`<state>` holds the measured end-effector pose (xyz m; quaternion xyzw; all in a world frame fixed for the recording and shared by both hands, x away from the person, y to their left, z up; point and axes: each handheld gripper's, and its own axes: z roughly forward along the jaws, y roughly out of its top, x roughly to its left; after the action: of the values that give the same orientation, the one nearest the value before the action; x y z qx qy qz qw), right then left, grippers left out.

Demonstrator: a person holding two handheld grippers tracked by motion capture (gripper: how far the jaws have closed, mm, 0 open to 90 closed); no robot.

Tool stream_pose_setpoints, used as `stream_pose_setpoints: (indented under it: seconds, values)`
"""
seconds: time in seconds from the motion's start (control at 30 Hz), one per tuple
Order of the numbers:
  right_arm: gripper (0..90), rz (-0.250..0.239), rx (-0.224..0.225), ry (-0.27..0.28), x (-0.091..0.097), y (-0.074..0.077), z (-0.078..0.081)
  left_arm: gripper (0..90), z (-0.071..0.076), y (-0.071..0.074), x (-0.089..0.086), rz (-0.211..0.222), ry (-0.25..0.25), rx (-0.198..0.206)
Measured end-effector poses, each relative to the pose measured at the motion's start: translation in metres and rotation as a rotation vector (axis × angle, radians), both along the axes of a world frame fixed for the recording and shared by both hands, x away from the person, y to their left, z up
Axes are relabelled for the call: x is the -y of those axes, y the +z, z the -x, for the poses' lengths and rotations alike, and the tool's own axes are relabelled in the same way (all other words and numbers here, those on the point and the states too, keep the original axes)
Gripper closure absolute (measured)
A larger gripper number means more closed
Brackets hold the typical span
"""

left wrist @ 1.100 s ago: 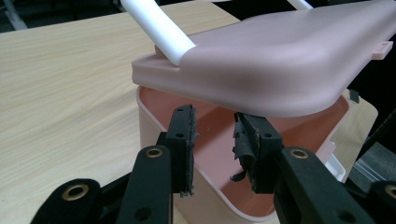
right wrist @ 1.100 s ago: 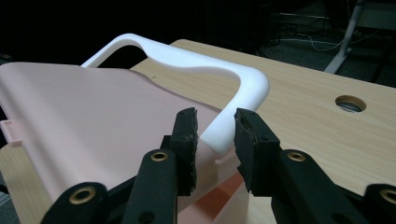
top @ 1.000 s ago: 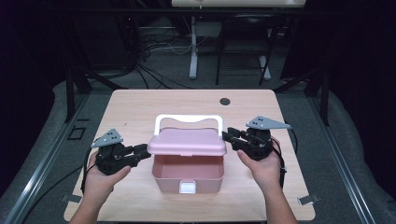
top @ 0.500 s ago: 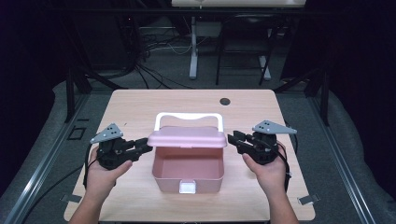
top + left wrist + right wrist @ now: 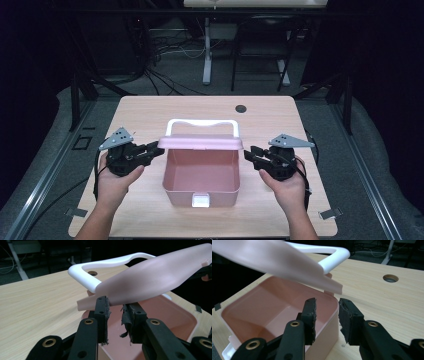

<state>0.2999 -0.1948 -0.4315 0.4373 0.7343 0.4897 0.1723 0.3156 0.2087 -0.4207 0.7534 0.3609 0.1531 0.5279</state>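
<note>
The fingers of the left gripper, just closing, and of the right gripper, just opening, stand parted and empty beside the pink plastic box's raised lid.

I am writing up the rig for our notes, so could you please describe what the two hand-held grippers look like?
Each is a black hand-held gripper, left and right, with two jaws built from bolted links with brass-coloured pivots and worn, frayed black pads. A grey three-cornered plate with dark dots tops each, and a black cable trails back.
</note>
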Motion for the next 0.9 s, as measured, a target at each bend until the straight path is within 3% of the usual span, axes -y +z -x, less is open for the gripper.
stream_pose_setpoints:
  seconds: [0.4,0.9]
  values:
    - [64.1,0.028,-0.033,0.022,-0.014,-0.014,-0.006,76.1,-0.011,-0.002,0.004,0.008,0.035,0.024]
    - [60.2,0.055,-0.056,0.018,-0.019,-0.024,-0.007,77.3,-0.031,-0.012,0.009,0.021,0.084,0.041]
